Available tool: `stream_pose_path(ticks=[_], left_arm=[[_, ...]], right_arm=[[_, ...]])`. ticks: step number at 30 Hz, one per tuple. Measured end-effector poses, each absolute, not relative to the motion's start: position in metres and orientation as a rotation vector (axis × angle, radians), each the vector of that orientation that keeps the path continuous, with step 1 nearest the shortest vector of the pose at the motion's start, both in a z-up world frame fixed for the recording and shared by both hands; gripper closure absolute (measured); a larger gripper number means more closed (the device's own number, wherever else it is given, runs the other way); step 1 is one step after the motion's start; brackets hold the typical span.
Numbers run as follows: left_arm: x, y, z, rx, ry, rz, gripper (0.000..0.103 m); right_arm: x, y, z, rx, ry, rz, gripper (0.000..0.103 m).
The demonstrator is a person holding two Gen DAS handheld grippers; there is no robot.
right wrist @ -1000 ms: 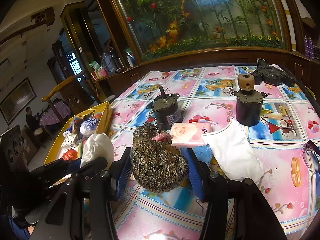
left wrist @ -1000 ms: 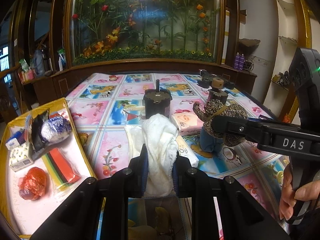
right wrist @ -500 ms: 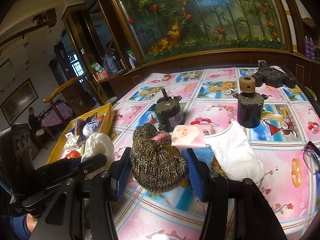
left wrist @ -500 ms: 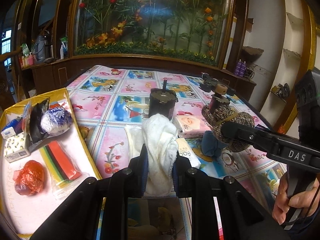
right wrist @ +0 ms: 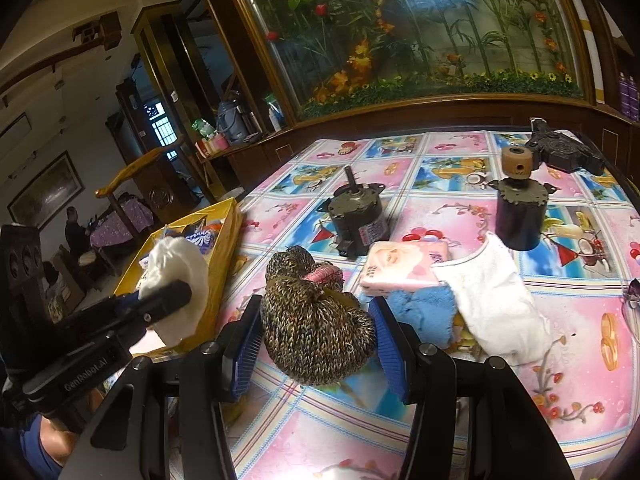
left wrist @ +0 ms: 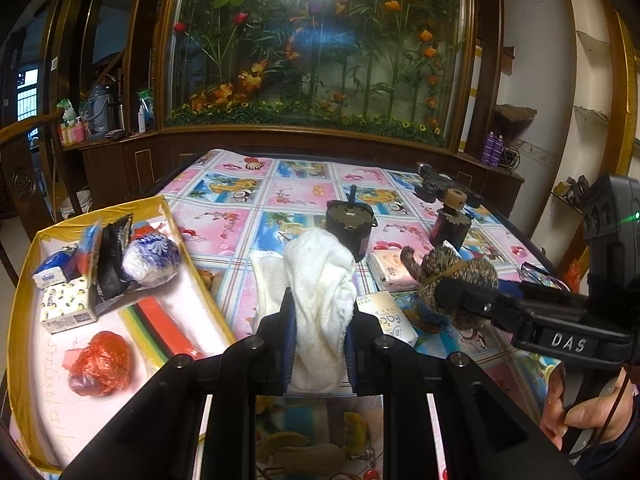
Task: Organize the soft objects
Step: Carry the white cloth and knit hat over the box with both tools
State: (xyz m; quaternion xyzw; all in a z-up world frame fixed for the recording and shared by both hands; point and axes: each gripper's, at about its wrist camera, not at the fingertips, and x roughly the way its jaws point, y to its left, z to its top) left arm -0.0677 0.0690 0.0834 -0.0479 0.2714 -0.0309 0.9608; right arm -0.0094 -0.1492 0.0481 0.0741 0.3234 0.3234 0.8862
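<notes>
Towel lifted off bench, clenched in left tongs, nearer yellow tray; right tongs unmoved, grasping knitted hat. Ready for transfer to tray.

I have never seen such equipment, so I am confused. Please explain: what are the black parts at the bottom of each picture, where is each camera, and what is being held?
No robot is here. A person holds one hand-held gripping tool in each hand, and each carries a camera looking forward along its two fingers. The black parts at the bottom are those fingers.

The left camera's picture shows the left tool shut on a white cloth. At its right you see the right tool from the side, with the person's hand on its handle.

The right camera's picture shows the right tool shut on a brown knitted hat.

On the flowered tablecloth lie two small motors, a pink tissue pack, a blue cloth and another white cloth. A yellow tray beside the table holds small packets.
</notes>
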Motion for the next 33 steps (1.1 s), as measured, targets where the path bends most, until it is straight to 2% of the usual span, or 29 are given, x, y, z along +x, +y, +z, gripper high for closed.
stream_pose_path(ticks=[21,33], left_arm=[[-0.098,0.154,0.095,-0.214,0.501,0.063,0.084],[-0.12,0.247,0.067,-0.362,0.554,0.215,0.084]], right_arm=[[-0.027,-0.061,0.059,0.174,0.706,0.85,0.045],[-0.044,0.041,0.062,0.049,0.747,0.952,0.045]])
